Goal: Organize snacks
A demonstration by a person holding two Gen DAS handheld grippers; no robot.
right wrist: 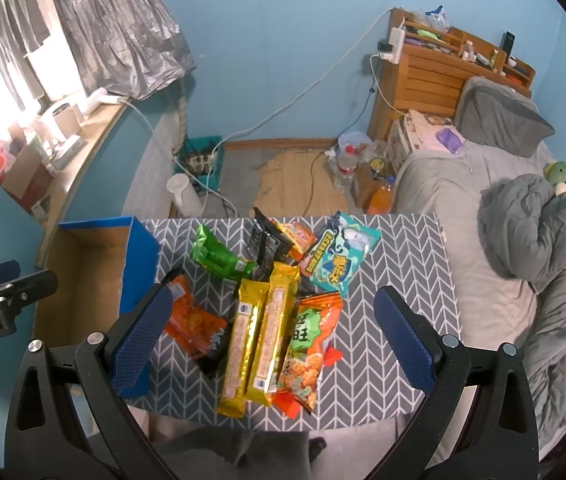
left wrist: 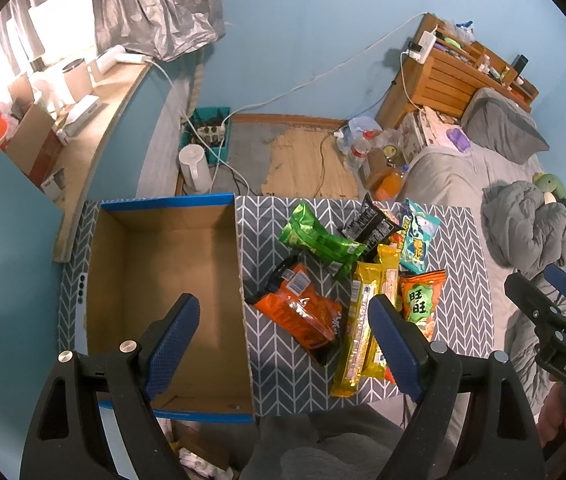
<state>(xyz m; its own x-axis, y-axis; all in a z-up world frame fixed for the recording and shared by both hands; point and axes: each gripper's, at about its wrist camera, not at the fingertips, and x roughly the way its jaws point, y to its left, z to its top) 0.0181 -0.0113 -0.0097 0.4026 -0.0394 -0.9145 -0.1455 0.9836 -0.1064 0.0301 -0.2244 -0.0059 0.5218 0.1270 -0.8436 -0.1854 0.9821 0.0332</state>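
A pile of snack packets lies on a grey chevron-patterned table [right wrist: 383, 264]: two long yellow packs [right wrist: 261, 332], an orange chip bag [right wrist: 193, 320], a green bag [right wrist: 219, 258], a teal bag [right wrist: 337, 258], a black pack [right wrist: 265, 240] and an orange rice-cracker bag [right wrist: 309, 344]. An open cardboard box [left wrist: 163, 280] with blue edges stands empty at the table's left. My left gripper [left wrist: 283, 344] hovers open over the box's right wall and the orange chip bag [left wrist: 303, 312]. My right gripper [right wrist: 275, 340] hangs open above the yellow packs. Neither holds anything.
A bed with grey bedding [right wrist: 523, 240] runs along the table's right side. Beyond the table, the floor holds a white jug [right wrist: 187, 196], cables, bottles [right wrist: 345, 164] and a teal crate [right wrist: 203, 160]. A cluttered windowsill [left wrist: 63, 112] is at the left.
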